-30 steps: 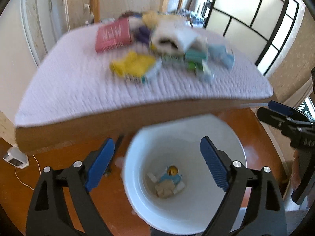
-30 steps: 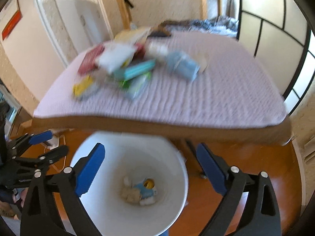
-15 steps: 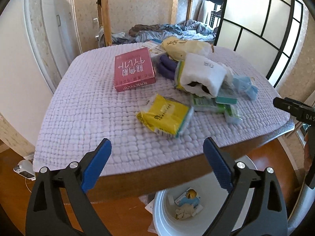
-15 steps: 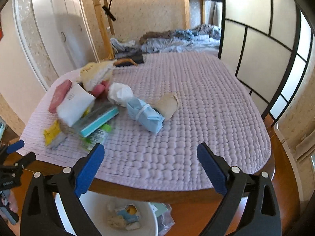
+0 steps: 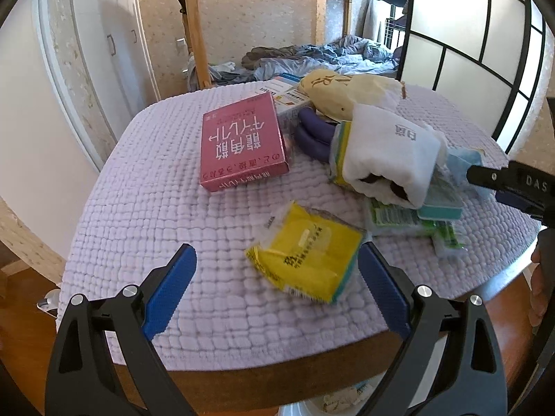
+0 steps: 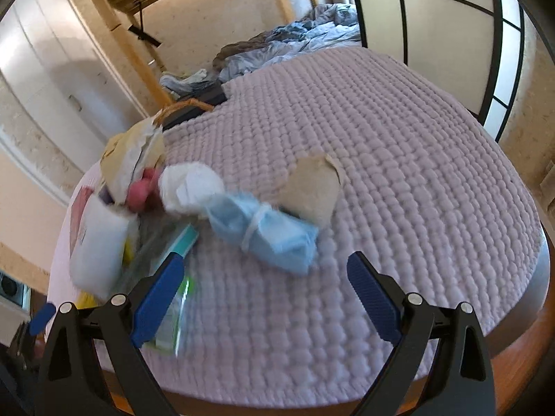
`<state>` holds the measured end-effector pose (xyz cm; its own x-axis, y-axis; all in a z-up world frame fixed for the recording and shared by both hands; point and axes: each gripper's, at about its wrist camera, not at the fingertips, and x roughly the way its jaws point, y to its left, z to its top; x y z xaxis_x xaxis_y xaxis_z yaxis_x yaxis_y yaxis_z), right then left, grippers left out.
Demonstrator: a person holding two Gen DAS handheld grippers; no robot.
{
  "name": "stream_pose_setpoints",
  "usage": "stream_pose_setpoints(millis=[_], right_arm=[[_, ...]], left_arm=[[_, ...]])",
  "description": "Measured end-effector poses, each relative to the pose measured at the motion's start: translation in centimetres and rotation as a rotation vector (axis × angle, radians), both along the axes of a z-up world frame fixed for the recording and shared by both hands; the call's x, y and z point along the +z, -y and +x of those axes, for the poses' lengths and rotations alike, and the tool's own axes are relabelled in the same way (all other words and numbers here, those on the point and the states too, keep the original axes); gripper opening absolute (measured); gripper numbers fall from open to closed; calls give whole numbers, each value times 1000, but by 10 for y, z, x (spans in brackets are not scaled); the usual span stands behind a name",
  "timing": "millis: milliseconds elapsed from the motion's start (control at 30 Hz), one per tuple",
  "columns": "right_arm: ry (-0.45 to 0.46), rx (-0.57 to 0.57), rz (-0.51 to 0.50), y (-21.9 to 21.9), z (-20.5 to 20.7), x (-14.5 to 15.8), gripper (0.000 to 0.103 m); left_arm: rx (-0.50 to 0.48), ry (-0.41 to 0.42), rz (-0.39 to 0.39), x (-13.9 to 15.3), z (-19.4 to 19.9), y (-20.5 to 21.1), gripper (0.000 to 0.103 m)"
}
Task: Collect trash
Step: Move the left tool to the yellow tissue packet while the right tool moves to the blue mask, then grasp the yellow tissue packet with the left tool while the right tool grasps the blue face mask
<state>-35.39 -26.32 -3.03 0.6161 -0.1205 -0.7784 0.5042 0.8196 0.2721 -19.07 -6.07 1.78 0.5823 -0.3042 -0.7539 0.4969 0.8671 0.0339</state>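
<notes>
A pile of trash lies on the table's lilac quilted cover (image 5: 145,228). A yellow packet (image 5: 308,260) lies just ahead of my left gripper (image 5: 277,287), which is open and empty over the near edge. Behind it are a pink box (image 5: 242,145), a white pouch (image 5: 392,152), a green wrapper (image 5: 402,218) and a cream bag (image 5: 347,90). My right gripper (image 6: 267,294) is open and empty. Ahead of it lie a rolled blue mask (image 6: 263,232), a white tissue wad (image 6: 190,187) and a brown cardboard scrap (image 6: 312,187). The white bin's rim (image 5: 312,410) shows below the table edge.
The right gripper's tips (image 5: 499,180) show at the left view's right edge. A bed with blue bedding (image 5: 312,59) lies behind the table, beside a wooden post (image 5: 194,34). A black-framed screen (image 6: 451,34) stands to the right. A white cupboard (image 5: 104,52) stands left.
Both grippers have risen from over the white bin to the table top and moved forward toward the trash pile. The bin has dropped almost out of view. Both stayed open.
</notes>
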Motion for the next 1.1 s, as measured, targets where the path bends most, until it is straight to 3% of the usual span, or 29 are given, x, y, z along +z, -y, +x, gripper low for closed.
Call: stream_pose_setpoints(millis=[233, 433, 633, 1000, 1100], right_arm=[[-16, -37, 16, 11, 33, -13, 90], [-23, -24, -38, 12, 49, -17, 86], [-19, -26, -30, 12, 45, -19, 86], [-25, -5, -57, 9, 54, -22, 87], [-15, 0, -53, 14, 55, -22, 78]], left_arm=[[-38, -9, 8, -8, 11, 7, 96], [-112, -36, 2, -13, 15, 10, 96], [-160, -84, -60, -9, 18, 6, 96], [-249, -43, 40, -20, 5, 26, 96], [-251, -27, 69, -24, 2, 28, 96]])
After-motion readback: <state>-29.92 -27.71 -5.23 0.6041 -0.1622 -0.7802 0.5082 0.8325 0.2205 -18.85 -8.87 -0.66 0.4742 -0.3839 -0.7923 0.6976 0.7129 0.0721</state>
